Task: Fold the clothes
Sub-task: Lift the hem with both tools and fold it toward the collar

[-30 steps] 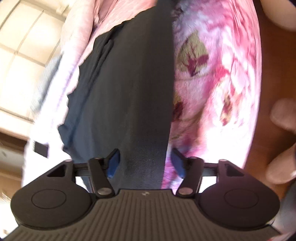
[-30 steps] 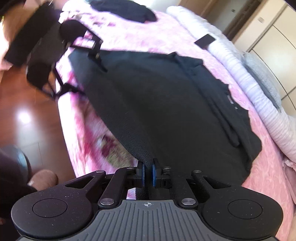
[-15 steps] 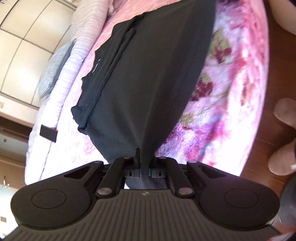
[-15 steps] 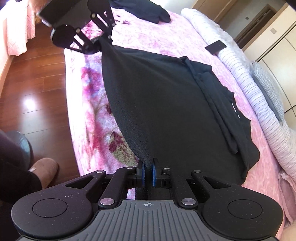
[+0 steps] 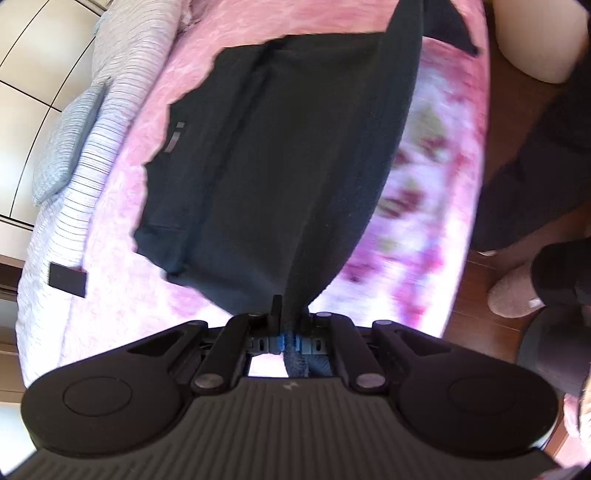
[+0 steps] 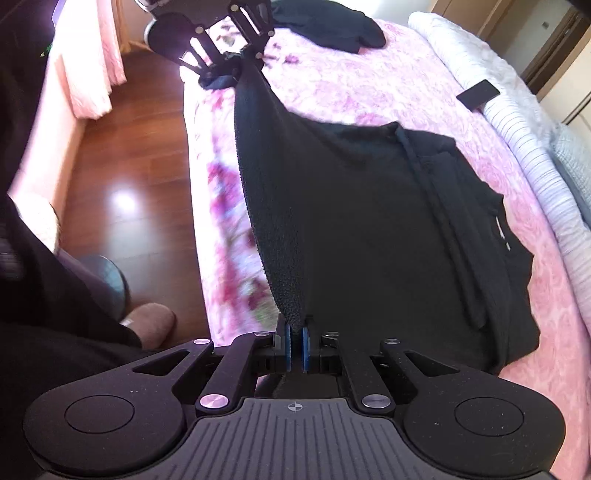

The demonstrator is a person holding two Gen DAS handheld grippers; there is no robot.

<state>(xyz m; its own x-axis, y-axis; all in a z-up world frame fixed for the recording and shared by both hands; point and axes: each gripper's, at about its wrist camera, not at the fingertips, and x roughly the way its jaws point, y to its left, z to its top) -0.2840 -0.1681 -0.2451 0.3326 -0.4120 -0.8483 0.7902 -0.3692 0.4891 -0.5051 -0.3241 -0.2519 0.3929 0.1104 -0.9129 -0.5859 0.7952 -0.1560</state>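
A black garment (image 5: pixel 288 166) lies spread on a pink floral bed (image 5: pixel 424 206), its near edge lifted off the cover. My left gripper (image 5: pixel 290 339) is shut on one corner of that edge, and the cloth bunches between its blue pads. My right gripper (image 6: pixel 294 347) is shut on the other corner of the black garment (image 6: pixel 369 221). In the right wrist view the left gripper (image 6: pixel 236 62) shows at the top, with the hem stretched taut between the two. The garment's far part rests on the bed with a cord and a fold showing.
A second dark garment (image 6: pixel 332 26) lies at the bed's far end. A small black rectangle (image 6: pixel 478 94) sits by the striped white duvet (image 6: pixel 535 166). Wooden floor (image 6: pixel 136 177), a person's slipper (image 6: pixel 151 321) and dark-clad legs (image 5: pixel 535 166) border the bed's near side.
The left gripper went from open around the hem to shut on it. Both grippers then rose, lifting the near edge off the bed and pulling it taut.
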